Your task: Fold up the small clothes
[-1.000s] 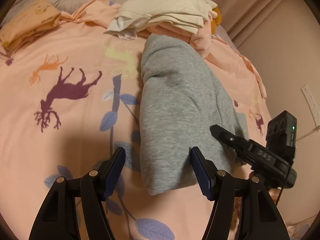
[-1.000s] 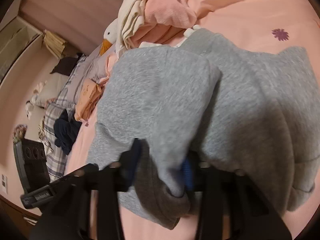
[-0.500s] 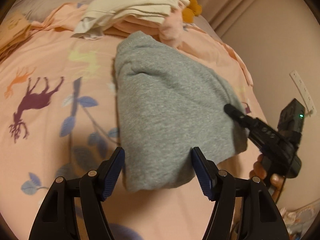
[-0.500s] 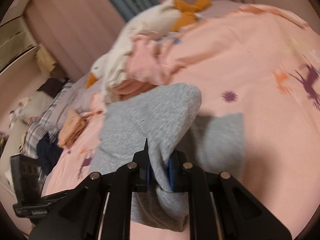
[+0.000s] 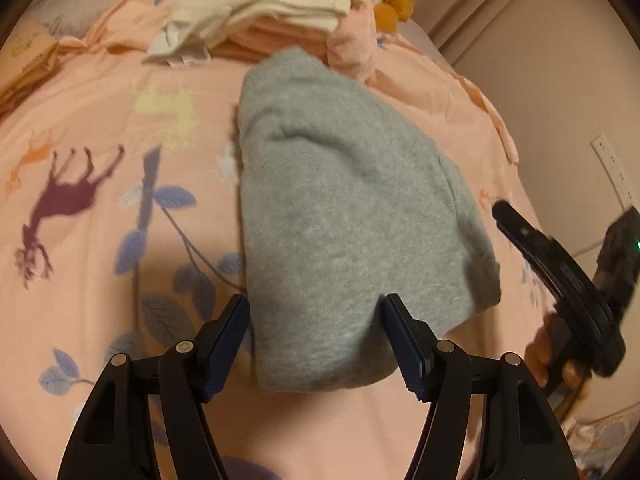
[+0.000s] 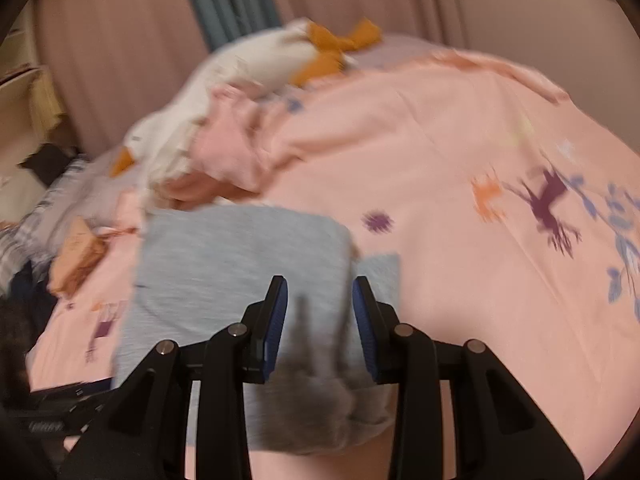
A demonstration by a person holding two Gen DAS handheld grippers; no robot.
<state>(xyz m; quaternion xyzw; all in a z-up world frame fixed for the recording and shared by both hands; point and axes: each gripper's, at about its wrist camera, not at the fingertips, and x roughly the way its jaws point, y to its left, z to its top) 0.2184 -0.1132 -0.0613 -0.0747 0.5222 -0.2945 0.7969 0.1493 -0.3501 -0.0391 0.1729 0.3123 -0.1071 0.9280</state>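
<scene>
A grey sweatshirt-like garment lies folded in a thick oblong on the pink animal-print duvet. My left gripper hovers open over its near end, one pad at each side of the cloth. My right gripper is just above the garment's other side. Its jaws are opening, with the grey fold below and between them and no pad pressing on it. In the left wrist view the right gripper shows off the garment's right edge, held by a hand.
A heap of cream and pink clothes and a white goose plush lie at the far end of the bed. A folded tan garment sits far left. A wall with a power strip runs along the right.
The right gripper, shut on a fold of the grey garment before, has let it go and drawn back and up. The garment now lies folded flat. The left gripper stays open.
</scene>
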